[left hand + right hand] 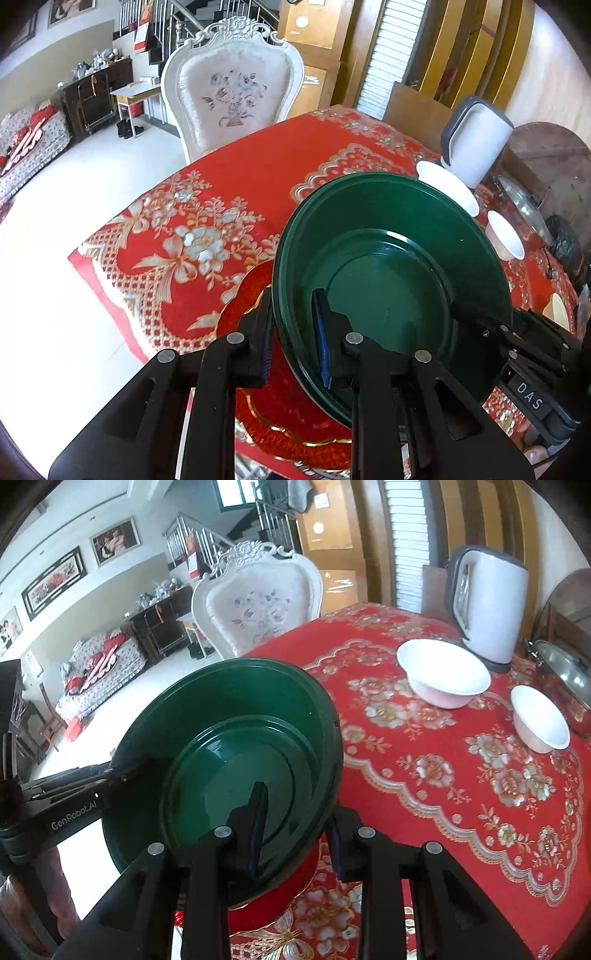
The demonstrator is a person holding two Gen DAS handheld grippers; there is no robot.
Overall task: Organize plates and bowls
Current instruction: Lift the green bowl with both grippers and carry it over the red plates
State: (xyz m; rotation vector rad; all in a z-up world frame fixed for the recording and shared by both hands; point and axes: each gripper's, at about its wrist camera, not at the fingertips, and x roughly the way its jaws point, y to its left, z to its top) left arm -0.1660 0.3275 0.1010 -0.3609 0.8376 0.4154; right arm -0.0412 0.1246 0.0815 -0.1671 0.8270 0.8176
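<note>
You are carrying the green bowl (391, 273) between both grippers, above the near edge of the bench (461, 775), and both grips are thin. Your left gripper (295, 339) has its fingers clenched on the rim at the bowl's left side, one finger inside and one outside. Your right gripper (295, 834) pinches the opposite rim the same way. The bowl hangs tilted, its far rim higher than the near one.

The main risk, as I judge it, is the bowl twisting or slipping out of one pinch. The wall is smooth and glossy, and each grip takes only a small bite of rim. If your two hands drift apart or roll unevenly, one side may pop free and the bowl would swing down onto the red plate (280, 413) with the gold edge that lies just beneath it at the near edge. A hard landing could chip that plate or knock it off the bench.

Watch the far right corner too: a large white bowl (443, 672) and a small white bowl (541, 718) stand there, near a white kettle (487, 605). Swinging the green bowl that way could strike them.

All three bowls look empty. Nothing rests on the red plate that I can see.
</note>
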